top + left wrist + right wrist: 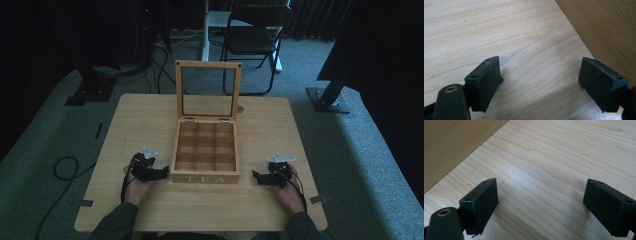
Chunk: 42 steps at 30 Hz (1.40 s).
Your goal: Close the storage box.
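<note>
- While both hands rest low on the table (pixel 150 210), the wooden tea box (pixel 205 177) sits at the middle of it, lid open and standing upright behind the compartments.
- Box front reads "TEA"; inside is a three-by-three grid of compartments (pixel 205 146) — I can't make out anything in them from the high view, it's dim.
- Lid (pixel 208 91) is a wood frame with a clear pane, hinged at the back edge of the box.
- Left tool (pixel 162 172) lies just beside the box's left front corner, jaws pointing toward the box wall, near it but touching or apart I can't tell from above.
- Left gripper view: left tool (pixel 540 80) has its jaws spread wide, nothing between them, just bare table grain; the box's side wall (pixel 609 32) fills the upper right corner.
- Right tool (pixel 256 176) lies off the box's right front corner, a clear gap of table between it and the box.
- Right gripper view: right tool (pixel 541 201) also spread wide — empty, gripping nothing; box wall (pixel 451 142) shows at upper left.
- Person's hands (pixel 136 187) hold each tool from below, dark sleeves at the table's near edge.
- Folding chair (pixel 255 37) stands on the carpet beyond the table.
</note>
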### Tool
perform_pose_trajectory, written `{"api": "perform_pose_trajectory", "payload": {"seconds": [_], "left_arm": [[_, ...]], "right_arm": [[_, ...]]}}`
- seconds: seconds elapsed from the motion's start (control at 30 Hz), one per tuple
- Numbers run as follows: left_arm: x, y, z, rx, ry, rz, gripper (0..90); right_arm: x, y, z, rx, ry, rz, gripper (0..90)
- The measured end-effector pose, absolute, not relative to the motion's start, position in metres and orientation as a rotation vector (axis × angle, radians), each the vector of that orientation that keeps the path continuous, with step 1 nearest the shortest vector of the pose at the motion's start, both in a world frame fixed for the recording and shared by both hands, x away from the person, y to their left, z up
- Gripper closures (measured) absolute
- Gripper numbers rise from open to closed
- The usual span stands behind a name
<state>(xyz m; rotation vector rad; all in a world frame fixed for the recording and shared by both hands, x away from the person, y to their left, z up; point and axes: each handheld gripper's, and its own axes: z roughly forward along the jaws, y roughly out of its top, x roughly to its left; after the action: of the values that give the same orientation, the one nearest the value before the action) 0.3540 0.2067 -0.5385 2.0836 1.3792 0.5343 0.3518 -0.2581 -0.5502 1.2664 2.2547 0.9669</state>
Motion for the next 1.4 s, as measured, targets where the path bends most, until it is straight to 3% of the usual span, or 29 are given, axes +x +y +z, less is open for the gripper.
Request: {"api": "perform_pose_trajectory", "payload": {"seconds": [0.33,0.73,1.4], "left_arm": [[0.358,0.21,-0.539,2.073,1.381,0.541,18.2],[0.364,0.219,-0.526,2.035,1.416,0.488,29.3],[0.373,0.214,-0.495,2.044,1.35,0.501,30.6]], "right_arm": [[0.35,-0.258,-0.55,1.268,2.25,0.965,12.2],[0.348,-0.258,-0.55,1.278,2.241,0.963,12.2],[0.346,-0.258,-0.55,1.267,2.255,0.967,12.2]]}}
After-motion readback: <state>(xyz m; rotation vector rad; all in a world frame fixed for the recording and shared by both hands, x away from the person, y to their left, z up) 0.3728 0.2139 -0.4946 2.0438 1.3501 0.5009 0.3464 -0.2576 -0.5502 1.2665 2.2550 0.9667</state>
